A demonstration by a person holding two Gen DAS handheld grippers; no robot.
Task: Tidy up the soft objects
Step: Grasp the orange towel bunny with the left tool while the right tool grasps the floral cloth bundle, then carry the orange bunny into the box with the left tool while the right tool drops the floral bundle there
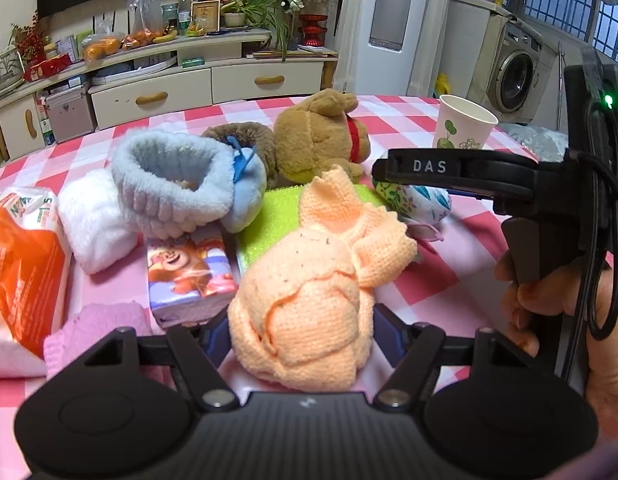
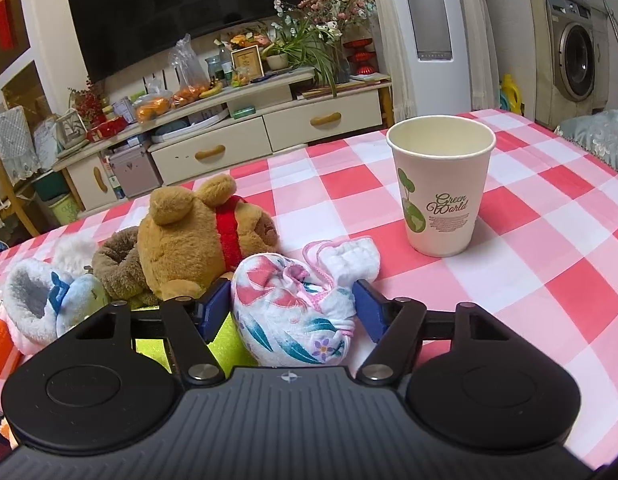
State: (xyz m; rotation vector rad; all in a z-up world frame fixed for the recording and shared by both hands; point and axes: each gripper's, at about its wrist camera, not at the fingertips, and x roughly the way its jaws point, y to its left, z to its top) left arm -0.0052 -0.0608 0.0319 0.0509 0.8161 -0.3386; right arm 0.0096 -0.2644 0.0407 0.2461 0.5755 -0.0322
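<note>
The left gripper held its blue pads pressed inward. The right gripper sat spread, level and low.

Black ribbed gripper bodies, blue jaws, silver pivot screws; right gripper marked "DAS", green LED, black cable.

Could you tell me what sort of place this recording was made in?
Most likely a home living room: a wall-mounted television above a cluttered media cabinet, a washing machine beyond, and a table with a checked tablecloth.
</note>
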